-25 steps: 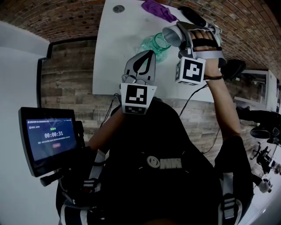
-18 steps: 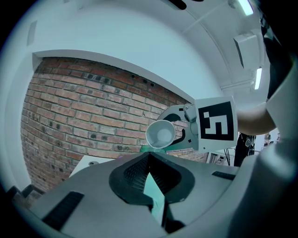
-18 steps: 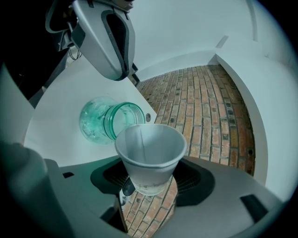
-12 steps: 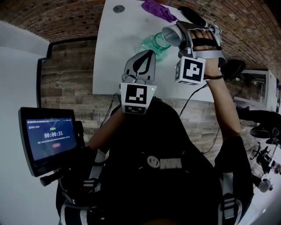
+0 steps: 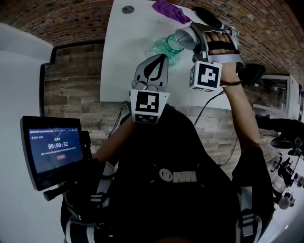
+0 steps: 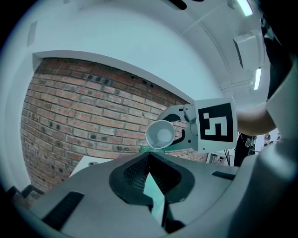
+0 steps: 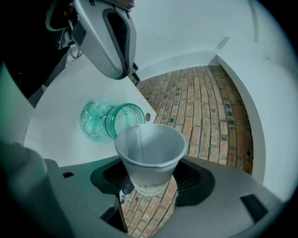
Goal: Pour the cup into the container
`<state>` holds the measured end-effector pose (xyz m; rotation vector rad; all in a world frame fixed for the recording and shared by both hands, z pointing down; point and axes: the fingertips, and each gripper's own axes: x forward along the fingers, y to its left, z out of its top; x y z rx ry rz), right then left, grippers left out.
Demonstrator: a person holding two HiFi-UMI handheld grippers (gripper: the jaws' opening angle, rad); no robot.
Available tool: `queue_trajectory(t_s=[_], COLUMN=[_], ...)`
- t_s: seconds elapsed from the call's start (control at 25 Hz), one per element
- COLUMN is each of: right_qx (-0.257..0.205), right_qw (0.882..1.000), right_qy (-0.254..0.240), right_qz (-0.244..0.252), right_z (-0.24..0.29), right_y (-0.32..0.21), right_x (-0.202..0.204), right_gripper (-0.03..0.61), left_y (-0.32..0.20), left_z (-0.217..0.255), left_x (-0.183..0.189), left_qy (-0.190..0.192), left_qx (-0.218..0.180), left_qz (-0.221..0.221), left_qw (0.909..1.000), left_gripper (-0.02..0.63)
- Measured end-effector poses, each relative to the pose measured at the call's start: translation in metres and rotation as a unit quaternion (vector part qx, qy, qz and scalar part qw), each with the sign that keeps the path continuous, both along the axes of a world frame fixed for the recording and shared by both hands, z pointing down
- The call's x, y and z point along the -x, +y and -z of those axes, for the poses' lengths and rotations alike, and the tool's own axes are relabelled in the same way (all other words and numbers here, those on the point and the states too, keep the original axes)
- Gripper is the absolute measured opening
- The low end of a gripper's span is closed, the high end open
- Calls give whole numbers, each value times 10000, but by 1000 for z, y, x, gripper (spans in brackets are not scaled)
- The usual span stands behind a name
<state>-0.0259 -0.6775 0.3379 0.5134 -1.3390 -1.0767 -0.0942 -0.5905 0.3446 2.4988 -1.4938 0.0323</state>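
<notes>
**A:** Starting at the right gripper (image 7: pixel 150 180): closed on what?

**B:** Clamped on the white paper cup (image 7: pixel 149 153), pads pressing its lower sides, rim standing well clear of the jaws.

**A:** Level or tipped?

**B:** Tipped, mouth leaning toward the green glass jar (image 7: pixel 108 122). Held up off the table, rim just beside the jar's mouth in the head view and overlapping it in the right gripper view.

**A:** Anything inside the cup?

**B:** Hard to tell. Only a pale inner wall with a seam on show, so perhaps empty.

**A:** Left gripper (image 6: pixel 150 160) next.

**B:** Jaws drawn together on nothing, just a thin sliver of gap between the pads. Raised in the air near the jar but apart from it, pointing toward the cup. Cup mouth dead ahead in the left gripper view, right above the jaw tips.

**A:** And the jar's place?

**B:** Resting on the white table (image 5: pixel 124 61), mouth open, body of clear green glass. Seated between the two grippers in the head view, nearer the right one.

**A:** Farther out?

**B:** Purple cloth (image 5: pixel 170 10) crumpled at the table's far edge, with a round grey grommet (image 5: pixel 128 9) to its left. Brickwork (image 6: pixel 84 111) beyond the table. Down at the lower left of the head view, a small screen (image 5: pixel 53 148) lit with a running timer.
</notes>
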Motion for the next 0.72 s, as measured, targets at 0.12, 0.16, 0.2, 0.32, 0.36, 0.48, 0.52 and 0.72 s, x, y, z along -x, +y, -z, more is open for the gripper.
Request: queue_trajectory(t_s=[0.12, 0.16, 0.2, 0.32, 0.36, 0.48, 0.52, 0.72], right_qx=[-33, -45, -58, -69, -57, -28, -26, -40], right_qw=[10000, 10000, 10000, 9999, 9999, 9999, 9999, 9999], right_qy=[18, 37, 64, 124, 128, 124, 128, 114], right_qz=[3, 6, 8, 14, 19, 34, 36, 64], right_z=[1, 1, 1, 0, 0, 0, 1, 1], right_y=[-1, -1, -1, -2, -2, 0, 0, -1], right_x=[0, 0, -1, -1, -1, 0, 0, 2], right_gripper=[287, 287, 287, 287, 287, 287, 287, 287], left_y=[0, 0, 0, 0, 1, 2, 2, 1], left_z=[0, 0, 0, -1, -1, 2, 2, 3], left_x=[0, 0, 0, 0, 0, 0, 0, 0], left_qy=[4, 5, 8, 15, 14, 36, 41, 59], left_qx=[-3, -3, -2, -4, -2, -24, -29, -6], left_qz=[-2, -4, -6, -4, -4, 10, 17, 48], left_qw=[10000, 10000, 10000, 10000, 10000, 10000, 10000, 10000], left_gripper=[0, 0, 0, 0, 0, 0, 0, 0])
